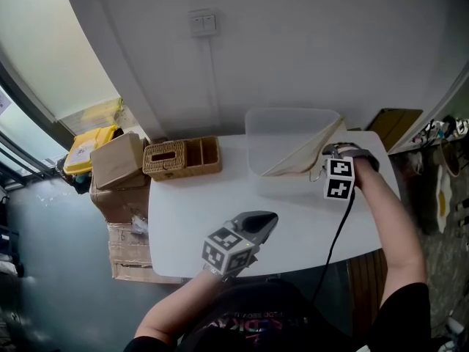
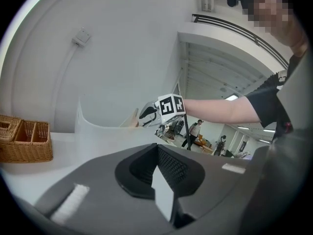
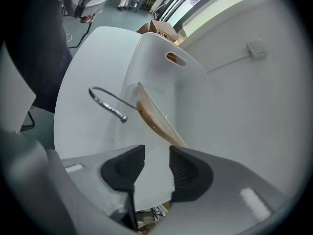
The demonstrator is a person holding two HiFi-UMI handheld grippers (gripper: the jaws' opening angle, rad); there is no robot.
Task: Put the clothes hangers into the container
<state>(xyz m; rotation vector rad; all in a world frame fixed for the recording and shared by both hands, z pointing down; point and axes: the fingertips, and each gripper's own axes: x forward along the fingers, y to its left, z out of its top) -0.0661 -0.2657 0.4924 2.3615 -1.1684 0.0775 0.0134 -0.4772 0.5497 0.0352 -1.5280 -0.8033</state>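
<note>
A white table fills the middle of the head view. At its far edge, right of centre, stands a translucent plastic container. A compartmented wicker basket sits to the container's left, near it but not touching. Cardboard boxes are stacked on the floor past the table's left end.

A wooden clothes hanger lies inside the container. It leans on a slant from the near-left of the floor up to the far-right corner. Its metal hook curls out over the near-right rim, above the tabletop.

The right gripper points steeply down at the container's near-right corner. Its jaws stand well apart with nothing between them, and only the container wall and table show through the gap. The hanger's wooden arm lies just beyond the fingertips, clear of both pads, and the hook lies a little farther out to one side.

The left gripper hangs over the near middle of the table, well away from the container. It points roughly level towards the container. Its pads meet at the tips and it holds nothing.
</note>
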